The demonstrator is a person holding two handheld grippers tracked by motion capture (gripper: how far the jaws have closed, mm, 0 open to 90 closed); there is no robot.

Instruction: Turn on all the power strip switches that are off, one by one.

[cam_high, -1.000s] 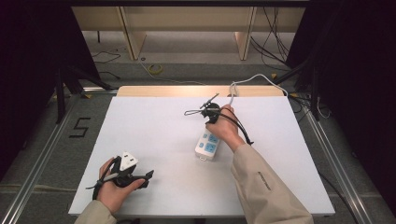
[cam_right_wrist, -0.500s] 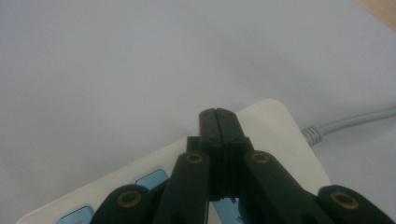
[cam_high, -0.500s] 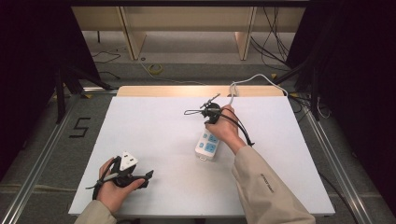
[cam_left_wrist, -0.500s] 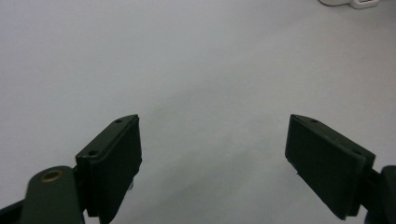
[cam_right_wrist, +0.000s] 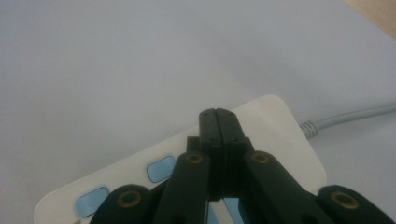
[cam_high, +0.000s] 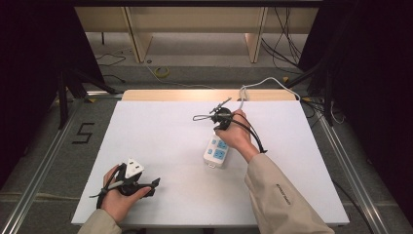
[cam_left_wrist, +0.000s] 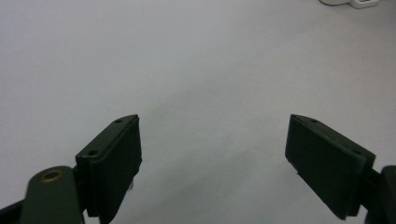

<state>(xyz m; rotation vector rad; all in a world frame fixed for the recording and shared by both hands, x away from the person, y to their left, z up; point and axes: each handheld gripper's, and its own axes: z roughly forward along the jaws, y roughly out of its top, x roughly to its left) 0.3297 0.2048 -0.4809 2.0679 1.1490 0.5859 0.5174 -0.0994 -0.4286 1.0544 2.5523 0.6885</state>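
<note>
The white table (cam_high: 160, 131) gives me plenty of bare surface: the whole middle and the 9 o'clock side lie open, and a wooden strip shows along the far edge at 12 o'clock. My left hand (cam_high: 119, 197) rests near the near edge at about 7 o'clock, well apart from everything else, with the left gripper (cam_high: 146, 184) lying low over the table and its jaws pointing toward 3 o'clock. In the left gripper view that left gripper (cam_left_wrist: 212, 158) has its jaws spread wide with nothing but bare table between them, and a corner of something white sits far off at the top right. The power strip (cam_high: 217, 151) lies right of the table's centre, its long axis running from about 6 o'clock to 12 o'clock with a slight lean toward 1 o'clock; the near end points at me and the grey cable (cam_high: 263, 84) leaves the far end and trails off over the far edge. My right hand (cam_high: 236, 134) lies over the far half of the strip, forearm coming in from 5 o'clock, sleeve reaching nearly to the wrist. The right gripper (cam_high: 220, 114) sits at the strip's far end. In the right gripper view the right gripper (cam_right_wrist: 218, 122) has its jaws pressed together with nothing between them, tips just above the strip's (cam_right_wrist: 261, 130) cable end, blue switches (cam_right_wrist: 161, 169) showing beside them.
</note>
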